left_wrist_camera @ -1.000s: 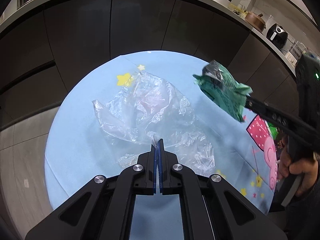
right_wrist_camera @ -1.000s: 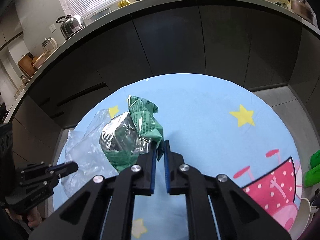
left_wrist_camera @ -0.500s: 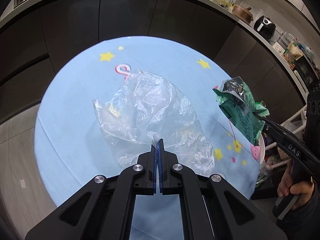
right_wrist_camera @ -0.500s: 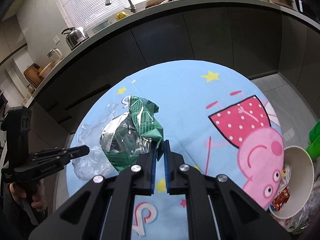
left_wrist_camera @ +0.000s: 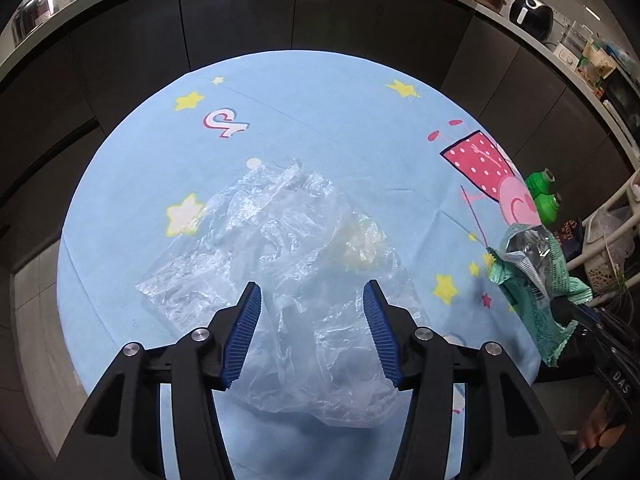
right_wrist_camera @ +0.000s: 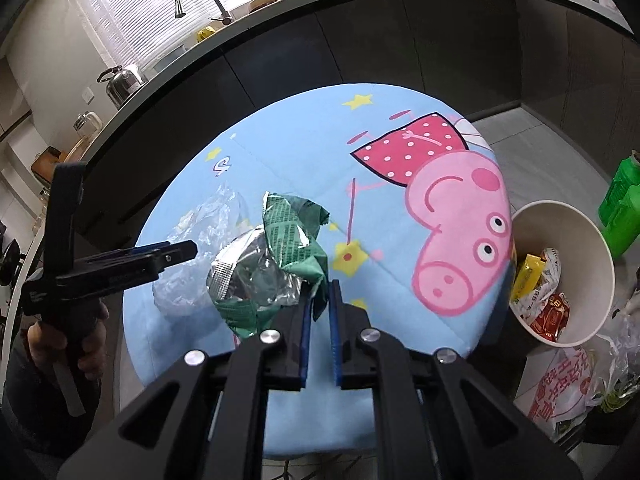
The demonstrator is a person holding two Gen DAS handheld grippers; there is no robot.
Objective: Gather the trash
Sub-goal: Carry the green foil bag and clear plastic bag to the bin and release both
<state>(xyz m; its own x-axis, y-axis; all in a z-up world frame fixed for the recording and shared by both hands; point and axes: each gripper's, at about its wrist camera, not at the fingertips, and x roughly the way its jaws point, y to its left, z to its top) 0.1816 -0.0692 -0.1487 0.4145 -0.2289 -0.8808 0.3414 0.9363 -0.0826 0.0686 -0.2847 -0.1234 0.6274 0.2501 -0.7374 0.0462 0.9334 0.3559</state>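
A: How is the left gripper [left_wrist_camera: 312, 298] posed?

B: It is pointed steeply down over the round table covered in a light blue cartoon-print cloth [left_wrist_camera: 320, 120]. Its jaws have just been opening and now stand spread. The crumpled clear plastic bag [left_wrist_camera: 288, 264] is seen between and below them, lying on the cloth, with neither pad pressed on it.

A: And the right gripper [right_wrist_camera: 319, 304]?

B: It is angled downward above the table's near edge, its jaws pinched on a corner of the crumpled green snack wrapper with a silver foil lining [right_wrist_camera: 276, 264], which is held clear of the cloth.

A: Where is the bin?

B: A white paper tub [right_wrist_camera: 600, 280] holding wrappers is seen beside the table, right of the right gripper.
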